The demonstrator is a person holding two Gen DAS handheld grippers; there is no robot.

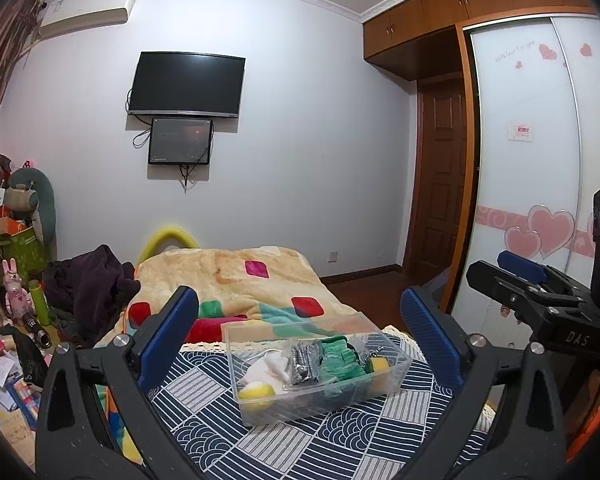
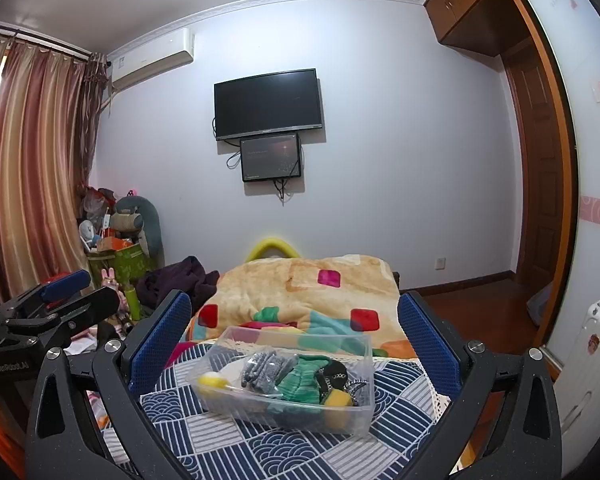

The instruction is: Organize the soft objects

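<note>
Left wrist: one bin (image 1: 320, 376), two sponges (image 1: 256, 393).

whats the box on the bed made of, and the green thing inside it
The box looks like clear glossy rigid plastic: the contents and the bedcover show through its walls. The green thing looks like soft ribbed knit fabric, matte and crumpled; which garment is unclear.
</note>
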